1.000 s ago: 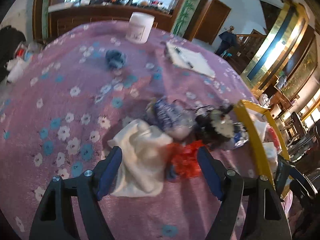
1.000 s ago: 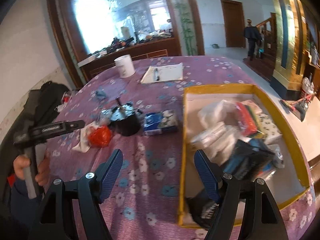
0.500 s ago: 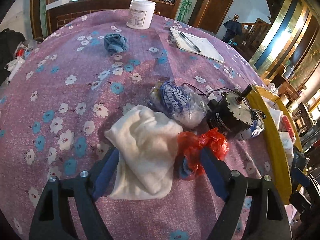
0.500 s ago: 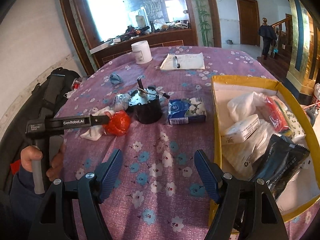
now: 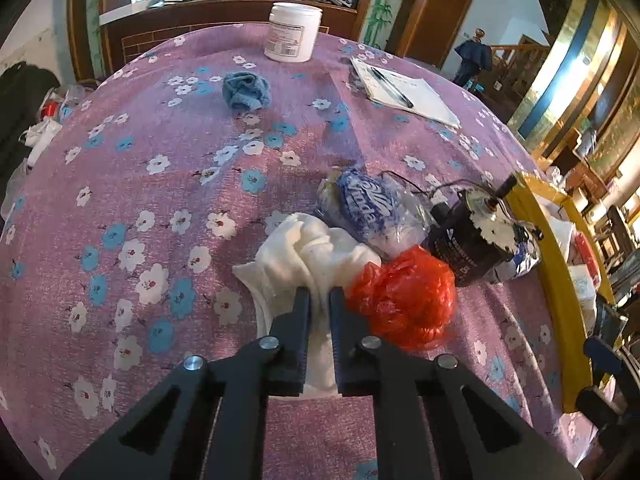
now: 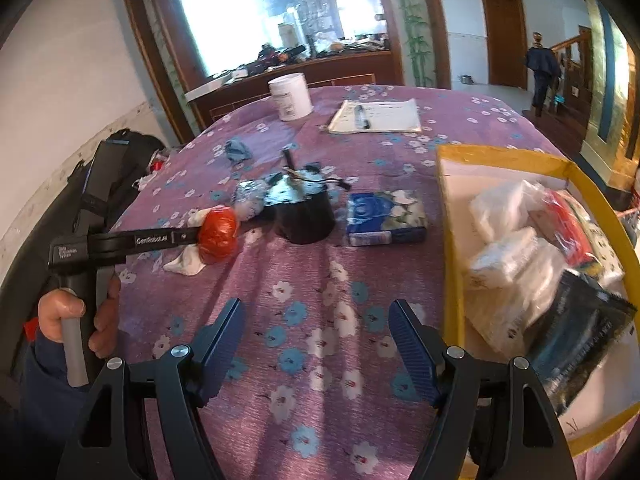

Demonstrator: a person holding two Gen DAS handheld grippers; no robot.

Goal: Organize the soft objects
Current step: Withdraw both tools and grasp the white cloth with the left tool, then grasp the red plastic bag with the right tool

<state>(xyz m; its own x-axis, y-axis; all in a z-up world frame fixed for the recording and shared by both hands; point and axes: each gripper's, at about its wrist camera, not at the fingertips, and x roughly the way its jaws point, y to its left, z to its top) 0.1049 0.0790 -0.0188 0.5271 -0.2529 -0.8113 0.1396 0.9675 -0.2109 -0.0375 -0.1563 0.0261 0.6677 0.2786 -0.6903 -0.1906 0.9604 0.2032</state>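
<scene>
A crumpled white cloth (image 5: 296,252) lies on the purple flowered tablecloth beside a red plastic bag (image 5: 400,300). My left gripper (image 5: 319,292) has its jaws closing tight, pinching a fold of the white cloth between the pads. The right wrist view shows the same cloth (image 6: 186,264) and red bag (image 6: 218,232) at the tip of that left tool, held by a hand (image 6: 76,316). My right gripper (image 6: 316,316) stands open above bare tablecloth, nothing between its fingers. A small blue cloth (image 5: 246,94) lies farther back.
A yellow-rimmed tray (image 6: 450,240) at the right holds several soft packs. On the table are a black motor (image 5: 468,240), a blue-and-white plastic pack (image 5: 368,208), a tissue pack (image 6: 384,216), a white jar (image 5: 294,32) and a notepad with pen (image 5: 404,94).
The left jaws, wide apart around the cloth and red bag before, have closed on the white cloth. The right gripper has drifted forward over the table, still open.
</scene>
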